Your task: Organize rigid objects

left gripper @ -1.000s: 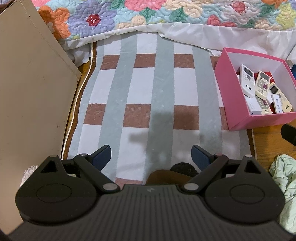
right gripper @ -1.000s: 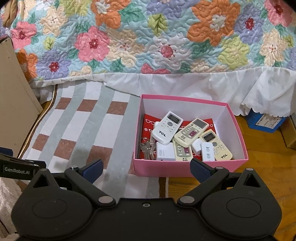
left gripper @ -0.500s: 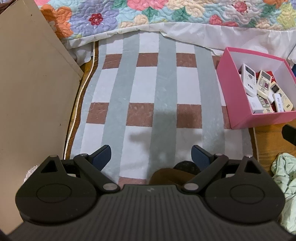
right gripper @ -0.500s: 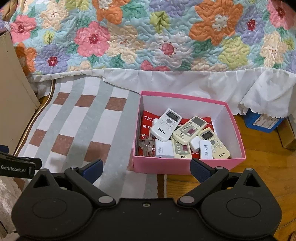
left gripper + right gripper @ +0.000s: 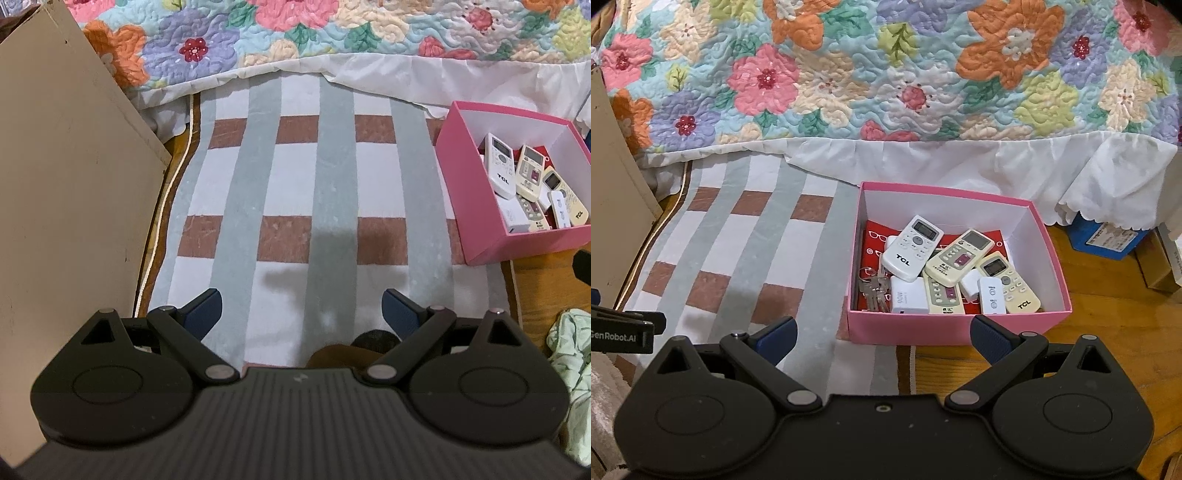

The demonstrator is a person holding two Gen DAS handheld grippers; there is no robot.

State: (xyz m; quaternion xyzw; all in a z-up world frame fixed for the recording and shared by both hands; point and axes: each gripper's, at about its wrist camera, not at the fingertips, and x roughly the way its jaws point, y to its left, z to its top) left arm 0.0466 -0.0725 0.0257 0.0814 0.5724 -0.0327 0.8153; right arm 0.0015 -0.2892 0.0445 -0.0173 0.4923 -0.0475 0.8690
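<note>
Lying along the foot of a quilted bed (image 5: 886, 74), a striped rug (image 5: 295, 184) is taking up most of the floor, and it is showing a wide bare run with nothing resting on it to the left of the pink box (image 5: 956, 326). A beige panel (image 5: 66, 203) is standing at the rug's far left edge from the box, closing that side. The box is sitting at the rug's right edge, its near right corner reaching out over the wooden floor (image 5: 1108, 350), and its far wall is lying just short of the bed's white skirt (image 5: 960, 162). A blue carton (image 5: 1104, 238) is sitting on the floor to the right of the box, under the skirt.

Inside the box, a white TCL remote (image 5: 911, 247) is lying toward the left, two cream remotes (image 5: 958, 256) are lying beside and under it toward the middle, and another cream TCL remote (image 5: 1010, 282) is lying at the right. A white charger block (image 5: 908, 300) is resting against the near wall, with a bunch of keys (image 5: 873, 290) in the near left corner.

The left gripper (image 5: 302, 312) is hovering over the bare rug, left of the box, jaws spread wide and holding nothing. The right gripper (image 5: 882, 339) is hanging just in front of the box's near wall, jaws likewise spread wide and empty.
</note>
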